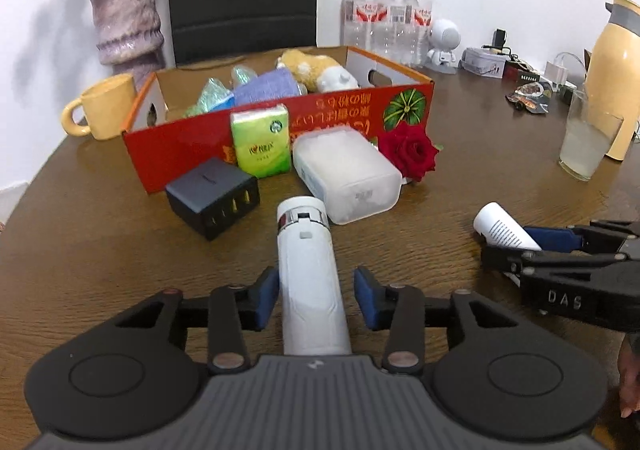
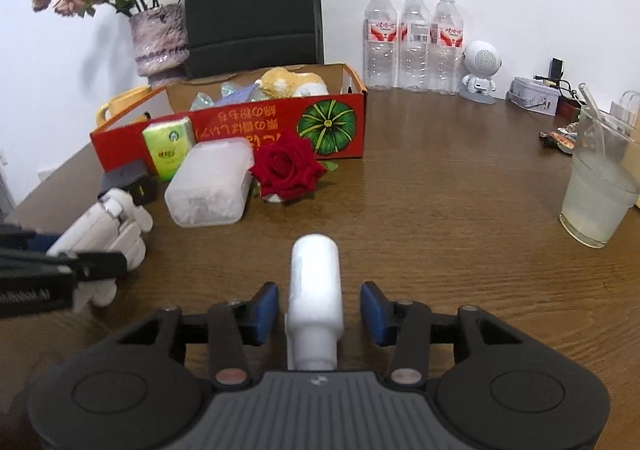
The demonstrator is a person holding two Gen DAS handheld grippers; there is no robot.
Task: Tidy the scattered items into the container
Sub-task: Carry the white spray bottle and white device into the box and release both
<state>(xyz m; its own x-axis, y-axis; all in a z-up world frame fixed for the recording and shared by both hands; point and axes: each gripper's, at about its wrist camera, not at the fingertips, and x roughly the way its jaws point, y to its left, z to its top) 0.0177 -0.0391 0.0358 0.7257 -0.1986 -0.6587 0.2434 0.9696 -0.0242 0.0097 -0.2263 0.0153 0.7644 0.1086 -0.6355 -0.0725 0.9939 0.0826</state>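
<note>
**2 grasps lined up, box ahead**

Left tongs (image 1: 316, 290): jaws wide, straddling a white cylinder (image 1: 308, 270) that lies flat on the table (image 2: 440, 210), pointing away towards the box. Left pad just beside its flank, right pad apart from it; no clamp.

Right tongs (image 2: 320, 306): equally wide, set either side of a white bottle (image 2: 316, 278), also lying flat, with a gap on both sides.

Reads as the grasp step on 2 items at once. Calls next for closing squarely on each body (round and smooth, so likely to roll or slip under an off-centre pinch), then lifting high enough to clear the front wall of the box (image 1: 180, 154).

Further out, just in front of that wall: a black charger (image 1: 214, 196), a green tissue pack (image 1: 262, 140) leaning on the wall, a clear plastic case (image 1: 346, 174) and a red rose (image 1: 408, 152), all outside the box. Inside already: a plush toy (image 1: 316, 68) and some wrapped bundles.

Little room on the left path, with charger and case close beyond the cylinder's tip. Open wood ahead of the right tongs; only a glass (image 2: 596, 198) of cloudy drink far to the right, well apart.
</note>
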